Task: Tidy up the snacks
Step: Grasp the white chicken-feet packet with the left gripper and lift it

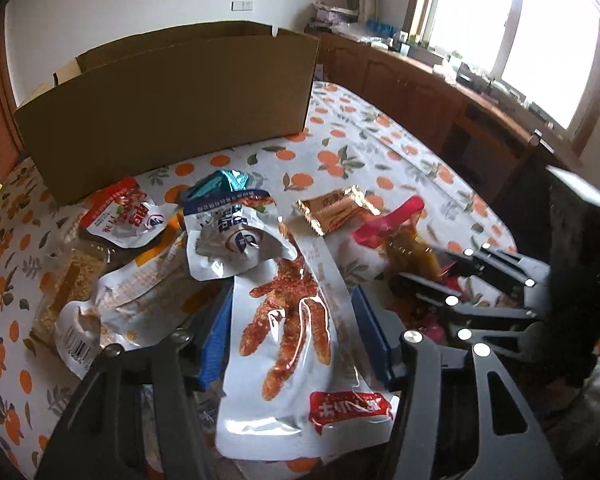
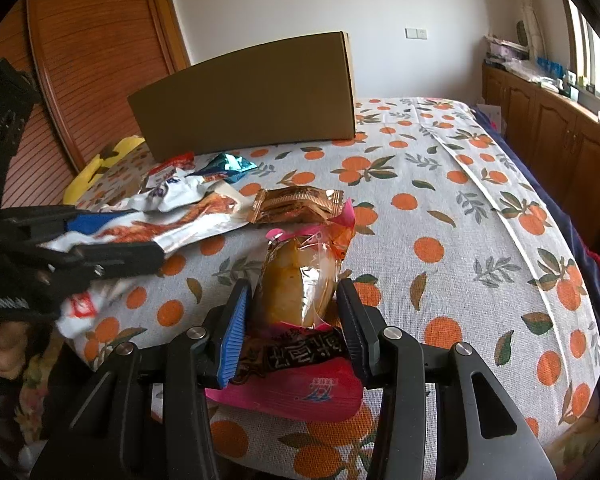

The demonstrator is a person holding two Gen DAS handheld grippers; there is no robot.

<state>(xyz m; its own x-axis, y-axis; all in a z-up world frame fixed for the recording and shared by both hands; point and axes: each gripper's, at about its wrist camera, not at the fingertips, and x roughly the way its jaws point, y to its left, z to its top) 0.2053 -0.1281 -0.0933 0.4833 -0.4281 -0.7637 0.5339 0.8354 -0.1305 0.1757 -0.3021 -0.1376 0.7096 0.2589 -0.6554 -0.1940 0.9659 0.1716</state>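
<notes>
My left gripper (image 1: 290,320) straddles a long white packet with red chicken feet printed on it (image 1: 288,328); its blue-padded jaws stand apart on either side and do not press it. It also shows in the right wrist view (image 2: 112,236). My right gripper (image 2: 292,316) straddles a pink-ended clear packet with a brown drumstick (image 2: 296,292), jaws close to its sides with small gaps. That packet shows in the left wrist view (image 1: 404,240). A brown cardboard box (image 1: 172,104) stands behind the pile.
More snacks lie on the orange-print cloth (image 2: 440,216): a gold packet (image 1: 336,210), a teal foil packet (image 1: 224,184), white-and-red pouches (image 1: 128,216), a sesame bar (image 1: 68,292). Wooden cabinets (image 2: 560,132) run along the right. A yellow object (image 2: 96,168) lies left of the box.
</notes>
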